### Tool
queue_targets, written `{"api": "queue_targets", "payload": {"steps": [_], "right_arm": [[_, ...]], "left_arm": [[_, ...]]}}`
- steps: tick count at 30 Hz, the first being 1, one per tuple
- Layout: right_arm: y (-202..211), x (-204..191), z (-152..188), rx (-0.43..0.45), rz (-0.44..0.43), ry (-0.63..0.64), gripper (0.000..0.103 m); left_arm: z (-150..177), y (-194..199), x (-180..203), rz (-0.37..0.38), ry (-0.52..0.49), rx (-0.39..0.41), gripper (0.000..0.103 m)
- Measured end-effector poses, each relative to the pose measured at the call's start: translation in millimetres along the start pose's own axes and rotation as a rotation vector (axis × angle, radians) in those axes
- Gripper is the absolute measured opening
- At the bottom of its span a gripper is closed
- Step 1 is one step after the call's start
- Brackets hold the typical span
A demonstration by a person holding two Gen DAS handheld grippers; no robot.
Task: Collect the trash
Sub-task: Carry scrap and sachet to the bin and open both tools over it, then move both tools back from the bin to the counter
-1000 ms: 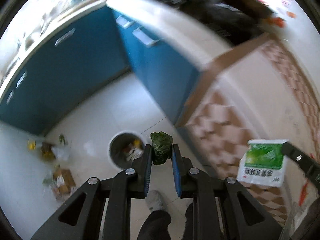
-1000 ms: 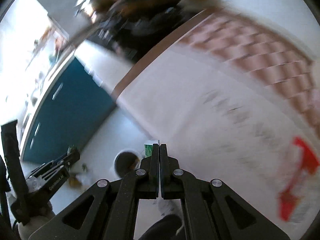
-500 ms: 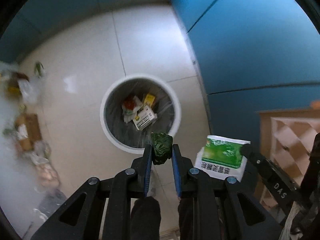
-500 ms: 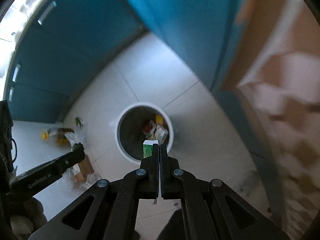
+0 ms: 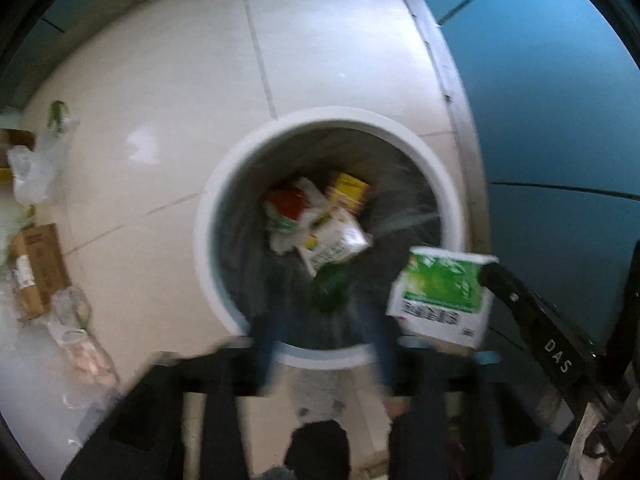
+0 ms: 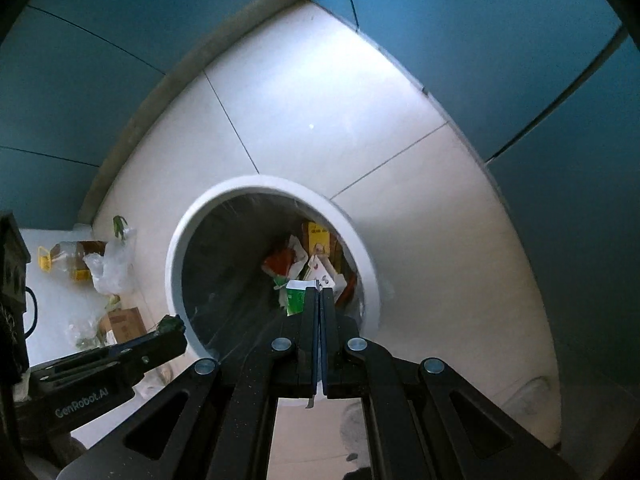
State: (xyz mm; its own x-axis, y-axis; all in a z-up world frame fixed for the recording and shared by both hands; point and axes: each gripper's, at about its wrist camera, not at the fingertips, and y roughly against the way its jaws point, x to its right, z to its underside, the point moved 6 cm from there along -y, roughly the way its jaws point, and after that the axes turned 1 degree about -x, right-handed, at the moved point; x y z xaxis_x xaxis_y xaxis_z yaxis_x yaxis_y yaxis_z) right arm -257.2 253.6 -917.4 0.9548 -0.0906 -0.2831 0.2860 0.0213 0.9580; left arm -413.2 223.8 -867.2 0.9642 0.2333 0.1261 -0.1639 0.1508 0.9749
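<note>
A white round bin [image 5: 208, 240] lined with a dark bag stands on the tiled floor and holds several wrappers and cartons. My left gripper [image 5: 324, 320] hangs blurred right over its near rim. Its jaws are opening, and the dark green crumpled wad [image 5: 330, 286] sits loose between the spread fingers, with no pad pressing it. To the right, over the bin's edge, my right gripper [image 6: 320, 292] is shut on a green-and-white packet [image 5: 440, 292]. In the right wrist view the bin rim [image 6: 176, 264] lies just ahead and the left gripper [image 6: 172, 332] shows at lower left.
Blue cabinet fronts [image 5: 560, 140] close in the floor at the back and right. Left of the bin lie a small cardboard box [image 5: 38, 268], clear plastic bags [image 5: 32, 176] and an oil bottle [image 6: 68, 258]. A person's grey shoe [image 5: 316, 400] stands just below the bin.
Both grippers have dropped toward the bin, which now fills much more of each view. The left jaws have spread and let go of the green wad. The right stays shut on its packet.
</note>
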Motion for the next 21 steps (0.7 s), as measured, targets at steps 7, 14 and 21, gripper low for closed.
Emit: {"api": "queue_targets", "payload": {"steps": [7,14,21], "right_arm": [[-19,-6,7,-0.072,0.022,0.012,0.034],[23,-18,21,-0.044,0.080,0.078,0.096],[93,-26,42,-0.013,0.150,0.145,0.103]], "left_arm": [[0,27,-15,-0.094,-0.010,0.067,0.098],[19,76,-23,-0.191,-0.005,0.168,0.098],[54,135,-18,-0.225,0.009,0.221,0.098]]}}
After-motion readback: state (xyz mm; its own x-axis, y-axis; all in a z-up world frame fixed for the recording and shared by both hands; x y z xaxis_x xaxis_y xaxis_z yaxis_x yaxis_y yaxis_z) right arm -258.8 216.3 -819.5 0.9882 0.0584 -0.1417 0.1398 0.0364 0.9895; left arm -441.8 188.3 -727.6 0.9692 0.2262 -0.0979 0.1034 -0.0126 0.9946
